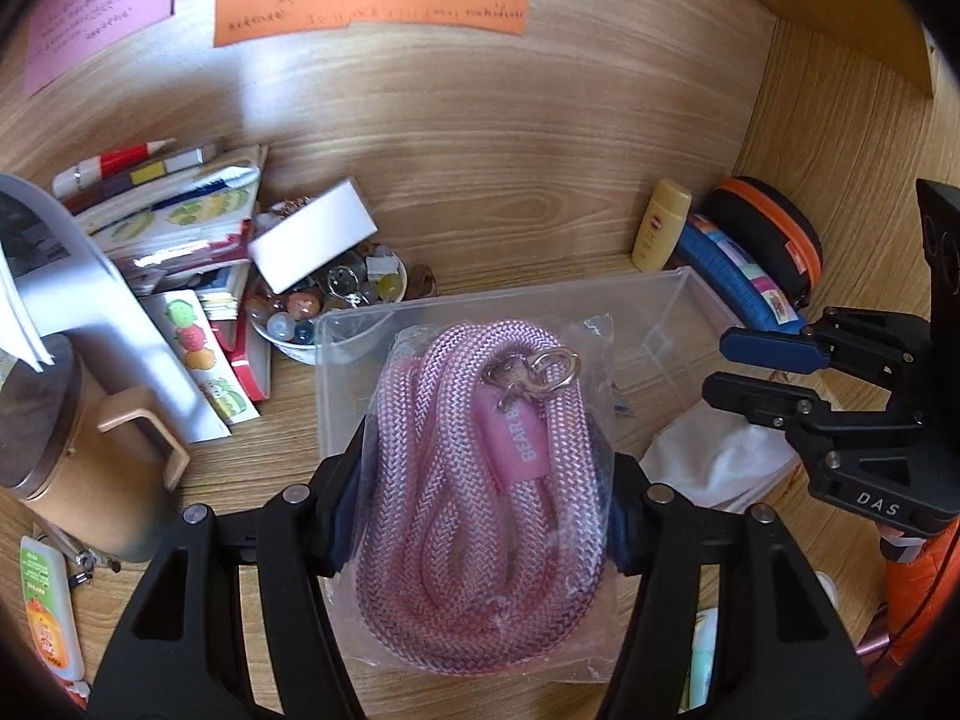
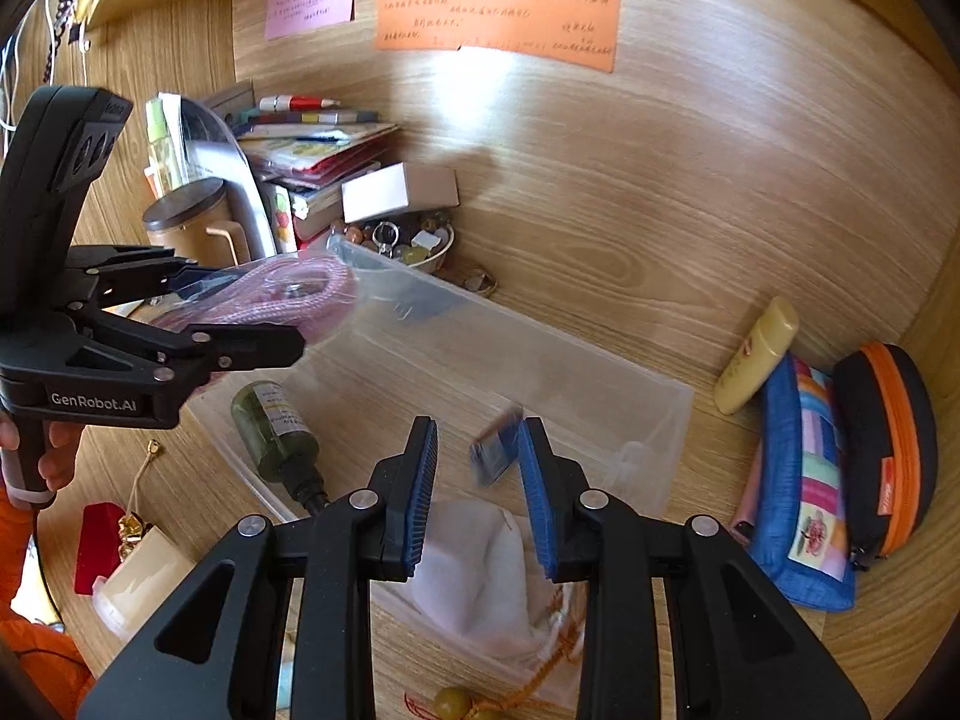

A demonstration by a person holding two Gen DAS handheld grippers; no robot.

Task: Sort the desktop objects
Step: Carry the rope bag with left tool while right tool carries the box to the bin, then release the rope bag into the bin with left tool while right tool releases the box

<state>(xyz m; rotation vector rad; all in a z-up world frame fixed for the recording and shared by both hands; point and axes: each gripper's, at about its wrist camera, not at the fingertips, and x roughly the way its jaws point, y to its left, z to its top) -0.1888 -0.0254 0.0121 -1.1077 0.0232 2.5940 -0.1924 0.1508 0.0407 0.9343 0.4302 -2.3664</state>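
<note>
A coiled pink rope strap with a metal clasp, sealed in a clear bag [image 1: 480,480], is gripped on both sides by my left gripper [image 1: 486,480]. It hangs over the near end of a clear plastic box [image 1: 510,294]. From the right wrist view the left gripper [image 2: 252,306] holds the bagged strap [image 2: 300,288] above the clear box's [image 2: 510,312] left end. My right gripper [image 2: 478,429] is narrowly shut over the box's near side. A small blurred blue packet [image 2: 495,456] shows just past its tips; I cannot tell if it touches them. The right gripper [image 1: 720,365] sits right of the box.
A bowl of beads [image 1: 336,300], stacked books [image 1: 180,228] and a lidded tan mug [image 1: 90,450] crowd the left. A yellow bottle [image 2: 756,354], blue pouch [image 2: 804,480] and black-orange case [image 2: 888,438] lie right. A green bottle [image 2: 270,426] and white cloth pouch [image 2: 480,564] lie near.
</note>
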